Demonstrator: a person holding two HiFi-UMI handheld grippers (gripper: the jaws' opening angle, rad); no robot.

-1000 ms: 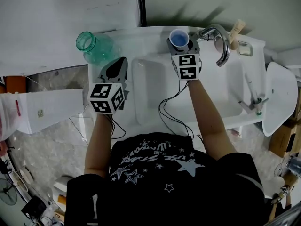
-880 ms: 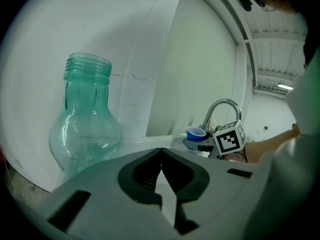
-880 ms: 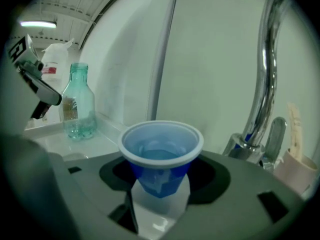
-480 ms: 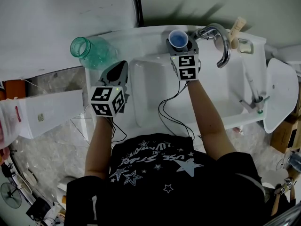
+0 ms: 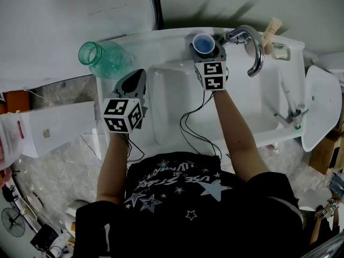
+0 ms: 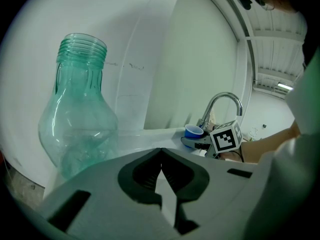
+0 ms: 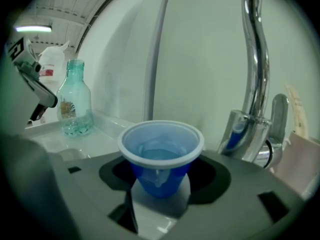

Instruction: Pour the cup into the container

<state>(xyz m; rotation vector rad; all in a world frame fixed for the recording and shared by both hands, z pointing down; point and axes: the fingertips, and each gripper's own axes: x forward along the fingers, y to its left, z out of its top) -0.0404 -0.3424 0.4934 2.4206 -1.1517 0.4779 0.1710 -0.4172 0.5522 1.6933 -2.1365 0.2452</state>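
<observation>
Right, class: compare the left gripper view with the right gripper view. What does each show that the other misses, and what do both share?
Only the left gripper view: the left gripper with its jaws together on nothing, and the person's forearm. Only the right gripper view: water inside the blue cup, which the right gripper holds between its jaws. Both: the green bottle, the blue cup and the chrome tap.

The base of the green bottle [image 6: 80, 114] is hidden behind the left tool [image 6: 161, 154]. The foot of the blue cup [image 7: 161, 151] is lost inside the right tool [image 7: 160, 181]. The faucet [image 7: 257, 79] is cut off (top edge); the bottle's label is unreadably small.
</observation>
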